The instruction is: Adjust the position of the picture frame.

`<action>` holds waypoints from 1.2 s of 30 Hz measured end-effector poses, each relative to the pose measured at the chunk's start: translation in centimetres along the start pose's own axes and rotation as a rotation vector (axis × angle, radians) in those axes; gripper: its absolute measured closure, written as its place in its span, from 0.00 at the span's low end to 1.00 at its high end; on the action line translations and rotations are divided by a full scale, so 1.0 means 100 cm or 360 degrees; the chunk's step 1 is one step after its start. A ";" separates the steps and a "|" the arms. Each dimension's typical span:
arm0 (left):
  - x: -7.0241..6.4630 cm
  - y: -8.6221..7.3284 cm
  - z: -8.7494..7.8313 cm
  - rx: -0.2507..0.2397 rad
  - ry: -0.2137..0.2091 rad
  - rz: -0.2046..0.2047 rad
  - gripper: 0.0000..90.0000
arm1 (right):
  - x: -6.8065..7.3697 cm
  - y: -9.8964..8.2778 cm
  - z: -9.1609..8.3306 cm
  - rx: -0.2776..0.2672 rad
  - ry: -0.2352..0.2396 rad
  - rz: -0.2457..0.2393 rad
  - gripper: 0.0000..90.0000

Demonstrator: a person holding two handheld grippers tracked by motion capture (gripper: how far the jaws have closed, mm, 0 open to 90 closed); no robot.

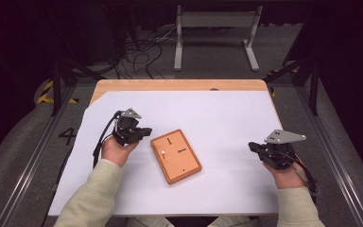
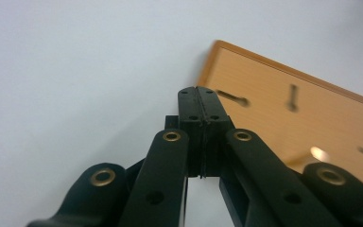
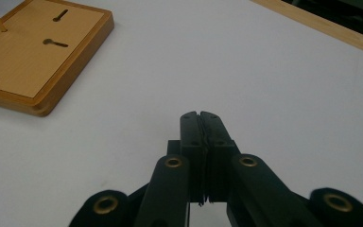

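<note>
At table centre lay the wooden board (image 1: 176, 156), untouched; your left gripper (image 1: 144, 132) at nine o'clock and right gripper (image 1: 253, 146) at three were both closed, empty, nothing begun

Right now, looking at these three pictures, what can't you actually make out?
- Wooden board, high view: its slots and the pale peg are too small to tell their purpose.
- Same board, left claw view: motion blur smears the slots, and the left claw covers its near corner.
- Board, right claw view: cut off by the left and top edges.
- Table: the white sheet hides most of it.
</note>
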State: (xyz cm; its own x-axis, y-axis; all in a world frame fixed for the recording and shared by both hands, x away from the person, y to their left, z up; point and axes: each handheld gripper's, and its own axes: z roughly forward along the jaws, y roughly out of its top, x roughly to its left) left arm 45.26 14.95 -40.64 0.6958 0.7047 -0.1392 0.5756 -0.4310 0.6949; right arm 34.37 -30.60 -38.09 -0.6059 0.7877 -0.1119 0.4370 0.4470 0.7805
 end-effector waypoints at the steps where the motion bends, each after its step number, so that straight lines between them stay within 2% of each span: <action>1: 0.003 0.000 0.005 0.0004 0.0007 -0.0008 1.00 | 0.000 0.000 -0.001 0.0000 -0.0002 0.0003 0.98; 6: 0.014 0.000 0.032 0.0062 -0.0011 -0.0050 1.00 | -0.002 -0.004 -0.004 0.0004 0.0007 0.0020 0.98; 11: 0.017 -0.003 0.048 0.0141 -0.0055 -0.0034 1.00 | 0.003 -0.005 -0.007 0.0006 0.0032 0.0021 0.99; 13: 0.017 -0.003 0.049 0.0163 -0.0052 -0.0033 1.00 | 0.006 -0.005 -0.010 -0.0001 0.0037 0.0005 0.99; 15: 0.015 -0.005 0.052 0.0210 -0.0101 -0.0002 1.00 | 0.008 -0.004 -0.014 -0.0020 0.0038 -0.0006 0.99; 18: 0.015 -0.005 0.051 0.0218 -0.0087 0.0014 1.00 | 0.009 -0.003 -0.017 -0.0034 0.0040 -0.0008 0.99; 22: 0.014 -0.007 0.050 0.0233 -0.0162 -0.0010 1.00 | 0.011 -0.002 -0.017 -0.0032 0.0060 -0.0023 0.99; 24: 0.007 -0.008 0.048 0.0272 -0.0153 0.0037 1.00 | 0.012 -0.002 -0.016 -0.0029 0.0067 -0.0030 0.99; 25: 0.007 -0.008 0.048 0.0272 -0.0153 0.0037 1.00 | 0.012 -0.001 -0.016 -0.0027 0.0072 -0.0031 0.99; 28: -0.011 -0.012 0.042 0.0355 -0.0170 0.0130 1.00 | 0.011 -0.001 -0.014 -0.0026 0.0079 -0.0031 0.99; 32: -0.022 -0.017 0.037 0.0408 -0.0211 0.0157 1.00 | 0.013 0.001 -0.013 -0.0024 0.0094 -0.0040 0.99; 33: -0.022 -0.017 0.037 0.0408 -0.0211 0.0157 1.00 | 0.014 0.002 -0.012 -0.0027 0.0096 -0.0048 0.99; 34: -0.030 -0.020 0.036 0.0433 -0.0239 0.0156 1.00 | 0.015 0.003 -0.012 -0.0026 0.0103 -0.0054 0.99; 36: -0.033 -0.021 0.035 0.0441 -0.0256 0.0139 1.00 | 0.016 0.004 -0.012 -0.0027 0.0107 -0.0062 0.99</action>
State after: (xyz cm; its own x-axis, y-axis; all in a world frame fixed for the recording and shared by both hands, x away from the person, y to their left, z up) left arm 43.26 11.56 -44.16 0.7937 0.5699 -0.2126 0.5906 -0.6384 0.4936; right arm 32.75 -29.64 -37.26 -0.6657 0.7393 -0.1009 0.4013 0.4688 0.7869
